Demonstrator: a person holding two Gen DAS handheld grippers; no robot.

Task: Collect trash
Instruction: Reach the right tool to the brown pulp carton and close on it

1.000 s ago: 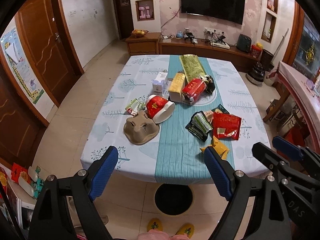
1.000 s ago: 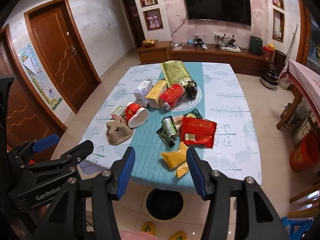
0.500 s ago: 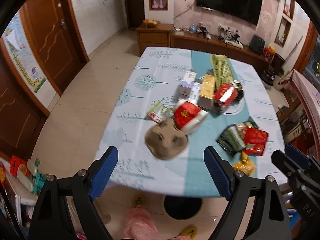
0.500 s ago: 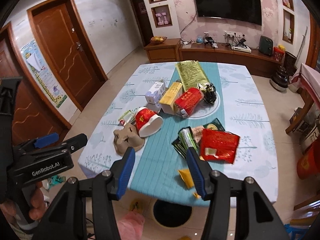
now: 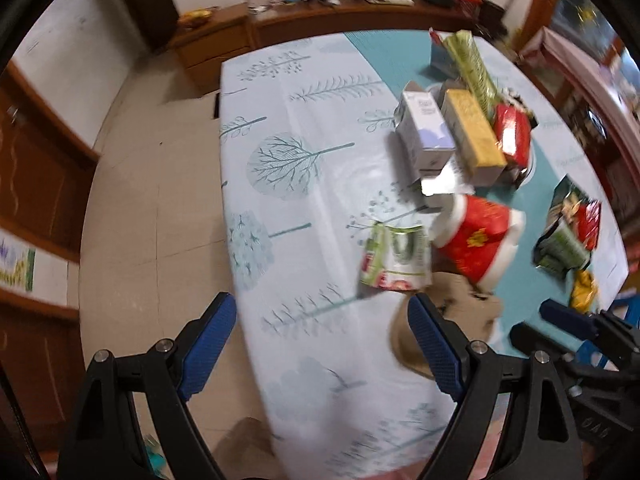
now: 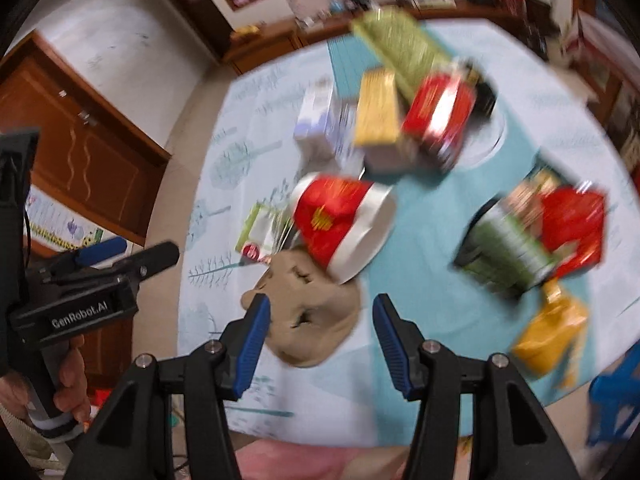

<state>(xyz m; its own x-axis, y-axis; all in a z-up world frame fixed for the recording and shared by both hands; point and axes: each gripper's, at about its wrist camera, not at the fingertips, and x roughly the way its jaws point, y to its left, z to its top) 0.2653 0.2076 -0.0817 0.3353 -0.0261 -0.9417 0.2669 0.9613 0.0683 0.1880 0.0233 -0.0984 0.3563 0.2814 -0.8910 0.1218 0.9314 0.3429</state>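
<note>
Both grippers have swung in over the table (image 5: 304, 128) within the last second, jaws apart and empty. The right gripper (image 6: 318, 344) now frames the brown pulp cup carrier (image 6: 312, 320), wrappers littering from 10 to 3 o'clock; the left gripper (image 5: 320, 344) trails at the edge, so collection looks imminent, nothing yet gathered.

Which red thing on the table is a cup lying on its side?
The red paper cup with the white rim, tipped over beside the brown cardboard tray. The other red things are flat packets: one by the yellow box, one at the right.
</note>
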